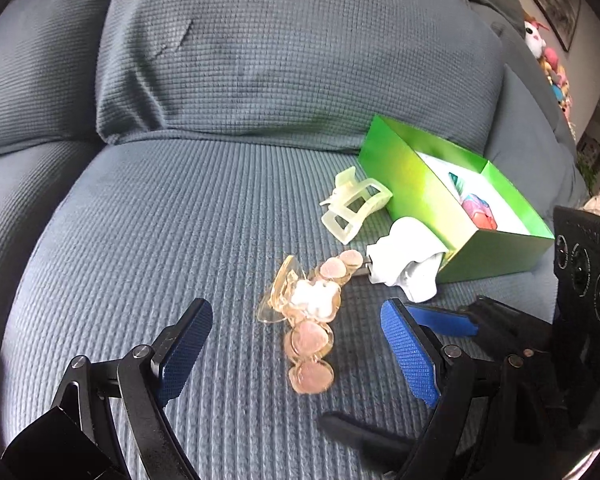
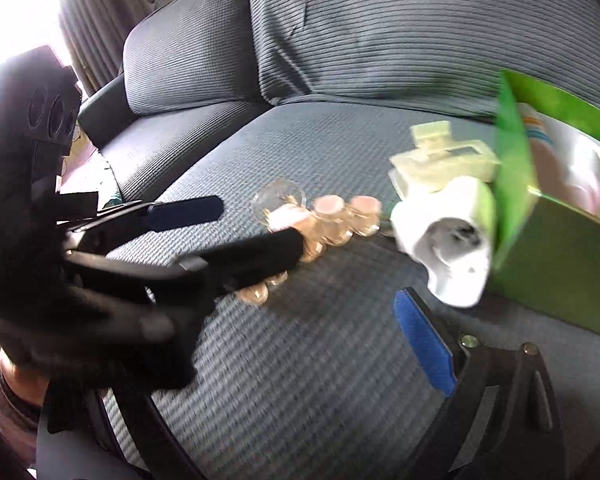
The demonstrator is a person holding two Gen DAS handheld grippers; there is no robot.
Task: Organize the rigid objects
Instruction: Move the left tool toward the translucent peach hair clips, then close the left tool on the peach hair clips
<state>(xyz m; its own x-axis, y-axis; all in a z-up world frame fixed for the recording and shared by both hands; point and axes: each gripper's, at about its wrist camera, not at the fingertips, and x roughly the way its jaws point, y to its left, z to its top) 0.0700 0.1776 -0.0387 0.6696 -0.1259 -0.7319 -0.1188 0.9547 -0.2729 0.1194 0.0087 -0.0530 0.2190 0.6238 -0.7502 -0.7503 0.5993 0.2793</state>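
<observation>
A peach-coloured hair clip with heart shapes [image 1: 308, 320] lies on the grey-blue sofa seat [image 1: 160, 220]. My left gripper [image 1: 300, 356] is open, its blue pads on either side of the clip, low over the seat. A pale yellow claw clip [image 1: 354, 206] and a white plug adapter [image 1: 406, 266] lie beside a green box [image 1: 404, 176]. In the right wrist view the peach clip [image 2: 332, 216], adapter [image 2: 446, 236], yellow clip [image 2: 444, 164] and box [image 2: 560, 248] show. My right gripper is open; only its right blue pad [image 2: 424, 348] shows, near the adapter.
The green box holds colourful items [image 1: 476, 204]. Sofa back cushions [image 1: 280, 48] rise behind the seat. Stuffed toys [image 1: 548, 60] sit at the far right. The left gripper's fingers [image 2: 188, 208] cross the right wrist view.
</observation>
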